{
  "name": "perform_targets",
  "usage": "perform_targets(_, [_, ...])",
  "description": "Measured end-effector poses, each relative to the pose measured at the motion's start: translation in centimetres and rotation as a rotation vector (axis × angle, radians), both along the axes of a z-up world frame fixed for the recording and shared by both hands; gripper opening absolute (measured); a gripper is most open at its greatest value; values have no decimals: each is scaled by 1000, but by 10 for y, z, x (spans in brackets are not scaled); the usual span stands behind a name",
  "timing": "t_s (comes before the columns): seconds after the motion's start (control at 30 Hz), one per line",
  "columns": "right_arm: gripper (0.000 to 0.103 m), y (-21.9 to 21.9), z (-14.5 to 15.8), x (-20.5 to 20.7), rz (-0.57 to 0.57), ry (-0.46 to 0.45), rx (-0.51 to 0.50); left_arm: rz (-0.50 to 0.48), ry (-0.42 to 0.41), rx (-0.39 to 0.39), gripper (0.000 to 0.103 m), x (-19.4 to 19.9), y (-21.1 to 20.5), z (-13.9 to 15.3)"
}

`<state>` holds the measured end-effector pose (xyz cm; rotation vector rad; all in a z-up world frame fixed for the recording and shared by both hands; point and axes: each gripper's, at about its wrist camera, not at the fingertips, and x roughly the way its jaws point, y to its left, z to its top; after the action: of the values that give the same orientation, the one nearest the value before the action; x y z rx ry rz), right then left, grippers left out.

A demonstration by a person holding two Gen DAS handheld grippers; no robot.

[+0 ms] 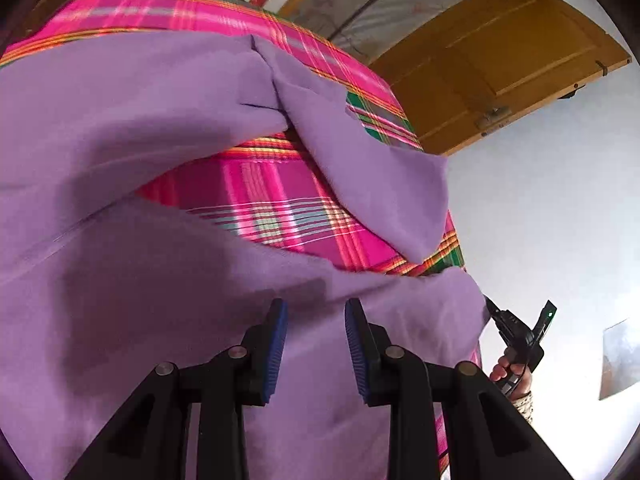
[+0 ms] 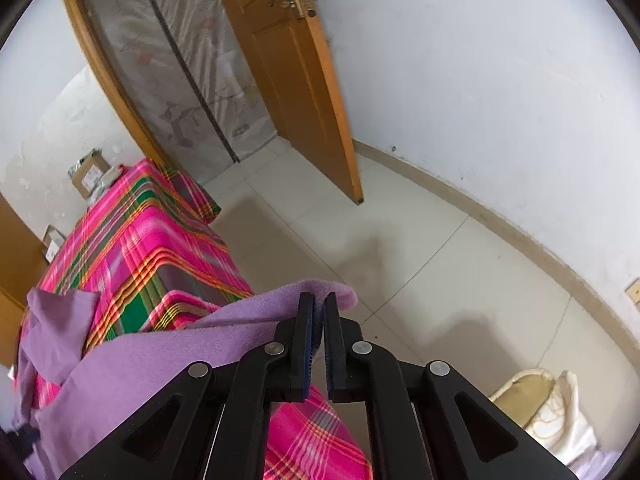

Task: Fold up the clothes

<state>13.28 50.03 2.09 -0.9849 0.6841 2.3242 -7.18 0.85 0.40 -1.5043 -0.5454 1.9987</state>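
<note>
A pink plaid cloth (image 2: 132, 240) covers the work surface, filling the left of the right wrist view, and the purple garment (image 1: 120, 120) is spread over it, taking up most of the left wrist view. Its corner runs off the surface's edge toward centre frame into the right gripper (image 2: 319, 304), whose jaws are pinched on that fabric. The left gripper (image 1: 316, 312) hovers over the near hem, jaws apart and empty, so it looks better placed to take that edge.
</note>
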Motion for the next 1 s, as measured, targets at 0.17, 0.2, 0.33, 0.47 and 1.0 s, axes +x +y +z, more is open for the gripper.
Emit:
perform_targets(0.17, [22, -8, 12, 4, -8, 2, 31, 3, -13, 20, 30, -11, 9, -7])
perform_targets(0.2, [24, -10, 14, 4, -6, -2, 46, 7, -17, 25, 30, -13, 10, -8])
perform_targets(0.33, [27, -10, 20, 8, -38, -16, 82, 17, -11, 36, 30, -21, 16, -7])
perform_targets(0.47, [27, -4, 19, 13, -93, -16, 45, 47, -31, 65, 30, -30, 17, -11])
perform_targets(1.0, [28, -96, 90, -18, 203, 165, 105, 225, 99, -24, 30, 20, -89, 49])
